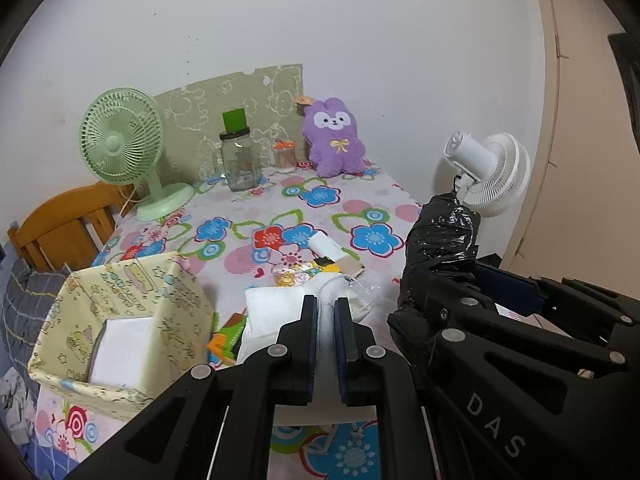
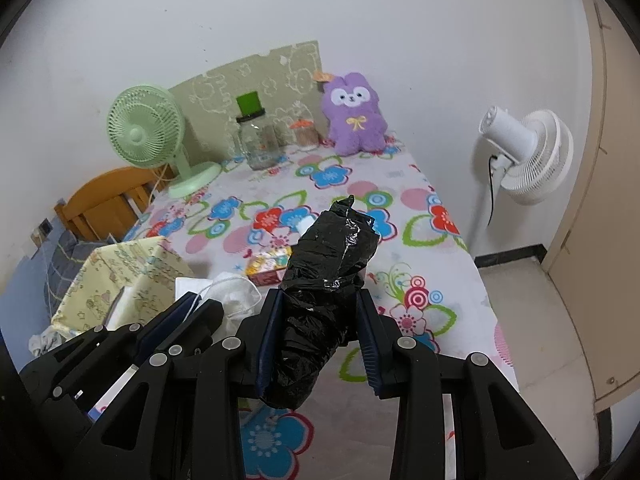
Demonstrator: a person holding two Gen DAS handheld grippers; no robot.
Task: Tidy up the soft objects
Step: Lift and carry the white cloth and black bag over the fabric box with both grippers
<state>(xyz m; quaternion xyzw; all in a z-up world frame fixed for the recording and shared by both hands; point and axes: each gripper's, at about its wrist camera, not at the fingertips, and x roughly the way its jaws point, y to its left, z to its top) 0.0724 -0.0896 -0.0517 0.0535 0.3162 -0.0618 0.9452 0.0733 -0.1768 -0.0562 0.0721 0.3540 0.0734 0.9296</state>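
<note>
Left hand-held gripper [image 1: 326, 320] is pinched shut on a white face mask [image 1: 352, 294], thin fabric caught between the pads, ear loop dangling; mask is lifted just above a white tissue pack [image 1: 268, 316] on the flowered tabletop [image 1: 224, 208]. Right hand-held gripper [image 2: 318, 320] is part open, clamped on a roll of black plastic bags [image 2: 332, 256], which sticks up and forward past the fingertips, clear of the tabletop. Yellow fabric storage box [image 1: 132, 308] sits at the left edge, open-topped, with a white pack already inside. Likely step: carry both soft items over to the box. To do it well, keep both grips firm, bring the mask over the box opening first since the left side is nearer, lower it past the rim before letting go, watch the loose loop for snags. Purple plush bunny [image 1: 334, 138] sits at the back by the wall, untouched.
</note>
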